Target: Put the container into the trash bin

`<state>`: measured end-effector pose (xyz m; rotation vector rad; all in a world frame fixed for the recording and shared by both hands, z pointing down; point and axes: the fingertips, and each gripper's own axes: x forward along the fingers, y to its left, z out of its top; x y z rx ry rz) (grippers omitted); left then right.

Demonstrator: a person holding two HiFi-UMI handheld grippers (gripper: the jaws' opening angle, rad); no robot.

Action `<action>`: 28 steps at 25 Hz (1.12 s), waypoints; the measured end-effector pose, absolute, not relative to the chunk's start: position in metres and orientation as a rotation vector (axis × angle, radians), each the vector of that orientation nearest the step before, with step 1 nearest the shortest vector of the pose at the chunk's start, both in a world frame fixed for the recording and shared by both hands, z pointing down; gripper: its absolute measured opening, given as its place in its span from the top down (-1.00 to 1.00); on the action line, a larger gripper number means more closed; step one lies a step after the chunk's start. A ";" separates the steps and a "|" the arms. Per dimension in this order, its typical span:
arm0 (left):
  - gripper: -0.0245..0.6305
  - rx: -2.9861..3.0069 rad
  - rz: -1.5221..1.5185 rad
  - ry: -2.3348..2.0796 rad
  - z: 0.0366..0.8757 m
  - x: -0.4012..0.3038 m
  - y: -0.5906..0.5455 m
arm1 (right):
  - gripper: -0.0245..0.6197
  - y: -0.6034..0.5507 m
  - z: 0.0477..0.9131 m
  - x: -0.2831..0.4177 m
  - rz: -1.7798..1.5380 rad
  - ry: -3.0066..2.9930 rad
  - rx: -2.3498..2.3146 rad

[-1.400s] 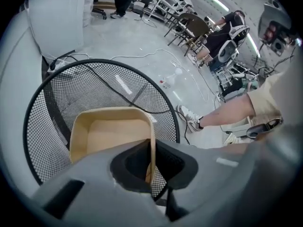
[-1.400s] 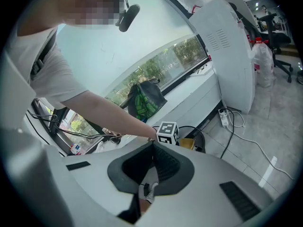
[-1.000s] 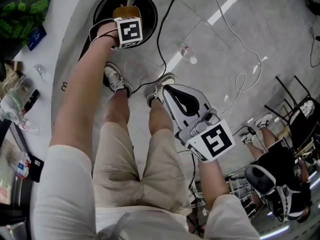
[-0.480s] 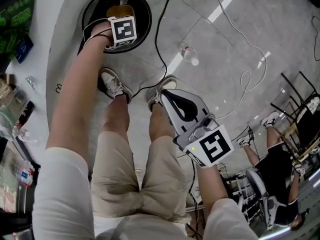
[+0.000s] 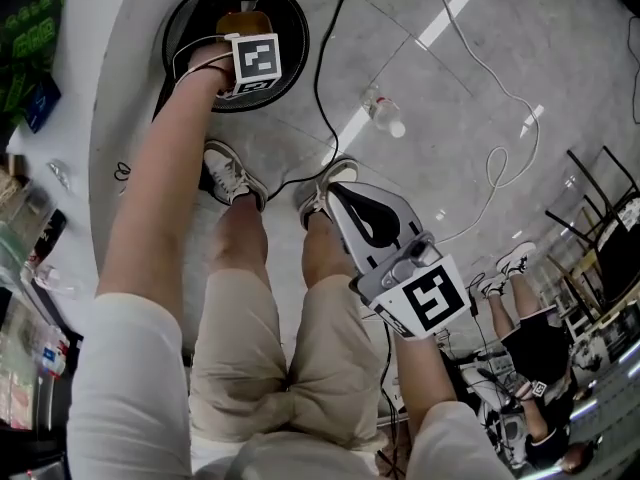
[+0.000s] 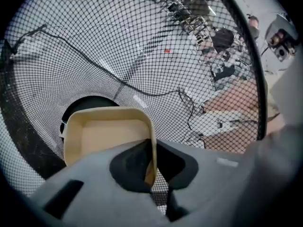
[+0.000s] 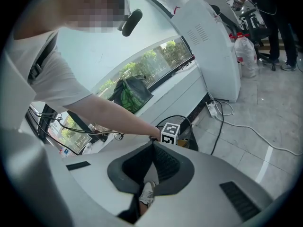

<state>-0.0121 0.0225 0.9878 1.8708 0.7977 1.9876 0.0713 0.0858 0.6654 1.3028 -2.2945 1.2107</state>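
Right tongs: forearm bent, held above the knees, pointing down toward the floor. The 2 jaws are closed together with nothing gripped.

Left arm: extended straight down. Left tongs sit in the mouth of the mesh trash bin, clamped on 1 side wall of the beige container. Mesh surrounds the container. The dark bin bottom lies beyond it.

In the head view the marker cube on my left gripper covers my fingers and most of the container; only a tan edge shows, down inside the trash bin. In the left gripper view the container's near corner disappears behind my fingers, and the bin's mesh runs off the picture. The clutter on the bench is too blurred to name.
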 end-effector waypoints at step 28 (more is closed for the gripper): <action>0.85 2.158 1.818 0.248 0.815 -0.009 -0.019 | 0.92 0.072 0.527 0.048 1.083 -2.375 1.268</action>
